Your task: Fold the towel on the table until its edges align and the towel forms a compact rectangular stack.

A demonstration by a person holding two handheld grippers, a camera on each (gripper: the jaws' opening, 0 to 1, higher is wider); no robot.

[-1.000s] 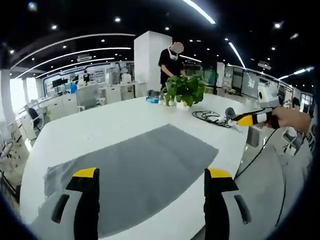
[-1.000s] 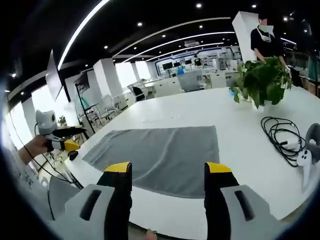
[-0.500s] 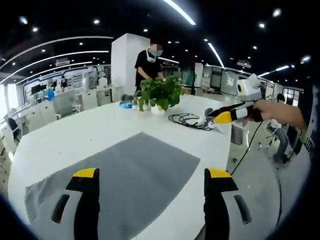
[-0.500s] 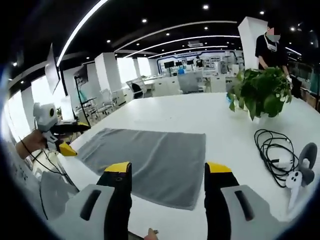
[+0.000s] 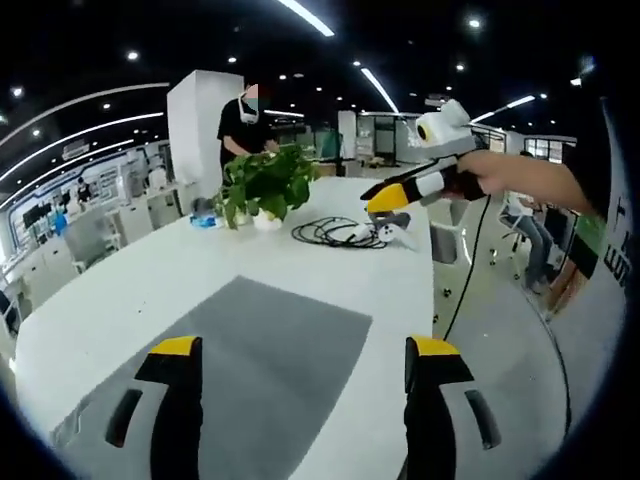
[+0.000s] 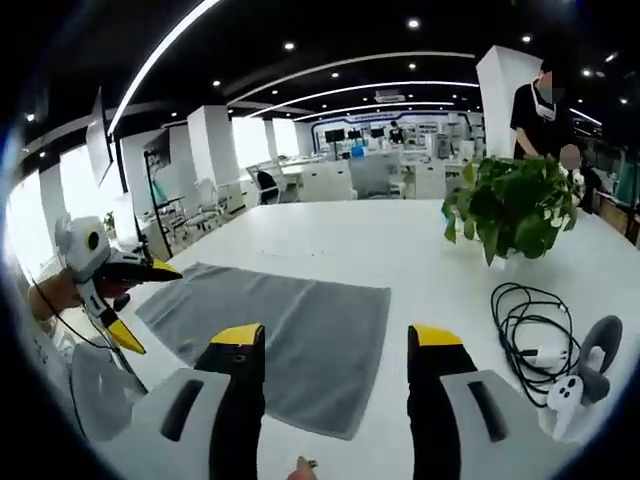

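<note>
The table [image 6: 330,240] is a broad, glossy white oval with a rounded edge; the grey towel [image 6: 275,335] lies spread flat on it in a single layer, near the edge closest to the person; in the left gripper view the towel [image 5: 240,370] runs from about 12 o'clock of the tongs down between them toward 7 o'clock. The left tongs [image 5: 300,350] stand apart with nothing between them, hovering above the towel; seen from the right gripper view, the left tongs [image 6: 140,300] sit at 9 o'clock, just off the towel's far corner, yellow tips spread. The right tongs [image 6: 337,335] are likewise apart and empty, above the towel's near edge; in the left gripper view the right tongs [image 5: 385,200] appear at 1 o'clock, held in a hand [image 5: 500,175], over the table's end. A potted plant [image 6: 510,205] stands at 2 o'clock on the table; a coiled black cable [image 6: 525,320] lies at 3 o'clock, with a white and grey controller [image 6: 580,375] just beside it. Behind the plant a person [image 6: 535,100] in black stands by a white pillar [image 5: 195,120]; the room is an open office with desks, chairs, a dark ceiling and long curved light strips.
</note>
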